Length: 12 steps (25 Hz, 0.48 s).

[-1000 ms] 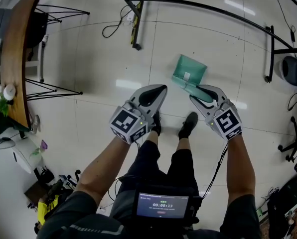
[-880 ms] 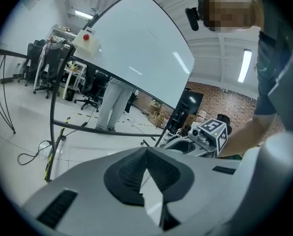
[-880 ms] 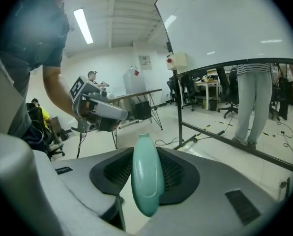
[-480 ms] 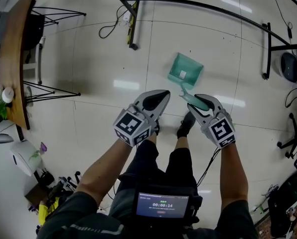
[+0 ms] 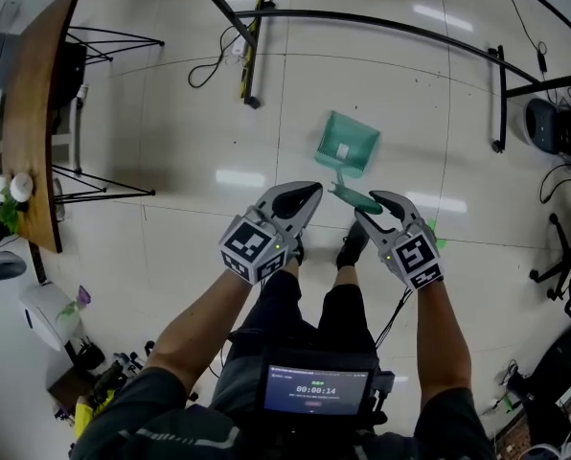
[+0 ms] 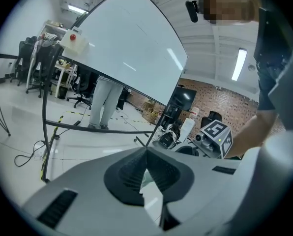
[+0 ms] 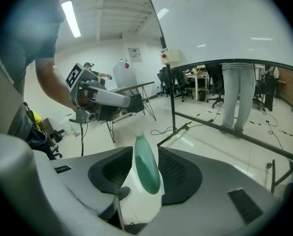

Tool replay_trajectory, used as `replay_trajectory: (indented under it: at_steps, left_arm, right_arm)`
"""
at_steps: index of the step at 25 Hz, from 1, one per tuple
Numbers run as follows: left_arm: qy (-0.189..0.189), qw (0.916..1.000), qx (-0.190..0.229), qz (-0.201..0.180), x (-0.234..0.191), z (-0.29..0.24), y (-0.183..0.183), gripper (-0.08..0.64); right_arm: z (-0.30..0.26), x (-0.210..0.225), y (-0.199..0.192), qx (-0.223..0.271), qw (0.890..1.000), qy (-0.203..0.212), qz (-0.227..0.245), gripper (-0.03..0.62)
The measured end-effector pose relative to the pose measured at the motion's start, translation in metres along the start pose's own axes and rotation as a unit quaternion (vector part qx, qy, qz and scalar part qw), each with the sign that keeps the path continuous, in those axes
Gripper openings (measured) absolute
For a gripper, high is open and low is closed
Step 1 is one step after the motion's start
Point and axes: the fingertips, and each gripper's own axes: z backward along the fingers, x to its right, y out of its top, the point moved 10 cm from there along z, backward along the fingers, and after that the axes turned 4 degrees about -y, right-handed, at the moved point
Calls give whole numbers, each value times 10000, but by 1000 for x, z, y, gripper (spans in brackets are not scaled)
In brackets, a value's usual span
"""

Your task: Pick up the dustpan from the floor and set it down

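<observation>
The right hand-held gripper (image 5: 374,204) has the green dustpan's (image 5: 347,145) handle (image 7: 146,166) between its jaws. They have just been opening and now stand slightly apart around it, with a thin gap showing on one side, so they do not clamp it. The scoop of the dustpan lies on the tiled floor (image 5: 171,161) just ahead of this gripper's tips, its open mouth turned away from them. The left hand-held gripper (image 5: 309,192) hangs beside it, jaws together at the tips and empty.
</observation>
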Motion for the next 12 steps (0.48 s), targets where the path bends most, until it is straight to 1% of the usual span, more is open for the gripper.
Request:
replay_trajectory:
  at_steps: [2, 4, 9, 12]
  left_arm:
    - [-40, 10000, 73, -56, 18, 13, 23, 26]
    - [-73, 9996, 197, -192, 39, 30, 52, 25]
    - [-78, 9964, 663, -530, 104, 84, 143, 26]
    - [37, 9938, 887, -677, 147, 122, 194, 26]
  right_arm:
    - [25, -7, 24, 81, 9999, -69, 45, 183]
    - [54, -15, 56, 239, 9995, -167, 116, 183]
    - [155, -41, 158, 957, 9938, -546, 154, 183]
    - [220, -67, 219, 1379, 9880, -661, 202, 183]
